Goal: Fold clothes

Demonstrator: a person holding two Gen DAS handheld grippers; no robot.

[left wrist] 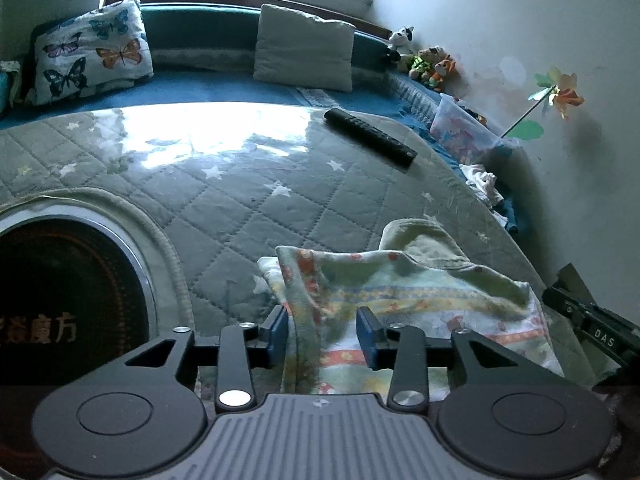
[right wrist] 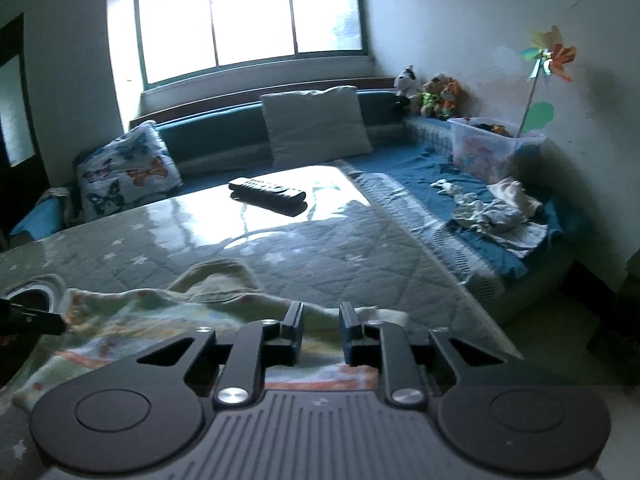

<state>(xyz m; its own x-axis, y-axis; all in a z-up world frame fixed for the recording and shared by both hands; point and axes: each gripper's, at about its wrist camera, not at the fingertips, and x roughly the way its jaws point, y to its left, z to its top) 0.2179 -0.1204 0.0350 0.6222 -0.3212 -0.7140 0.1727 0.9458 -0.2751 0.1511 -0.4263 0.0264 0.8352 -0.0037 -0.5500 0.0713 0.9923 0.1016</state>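
A small patterned garment [left wrist: 404,284], pale green with orange and yellow bands, lies crumpled on the quilted table cover near the front edge. My left gripper [left wrist: 322,330] is open, its blue pads either side of a bunched fold at the garment's left end. The garment also shows in the right wrist view [right wrist: 168,316]. My right gripper [right wrist: 320,330] is open just over the garment's right end, with cloth between and below the pads. The right gripper's tip shows at the right edge of the left wrist view [left wrist: 592,320]; the left one shows at the left edge of the right wrist view [right wrist: 32,320].
A black remote control [left wrist: 370,136] [right wrist: 267,194] lies farther back on the grey star-quilted cover [left wrist: 248,200]. A round heater [left wrist: 68,300] stands at the left. Pillows, soft toys, a plastic bin [right wrist: 492,148] and more loose clothes [right wrist: 496,212] sit on the blue sofa behind and right.
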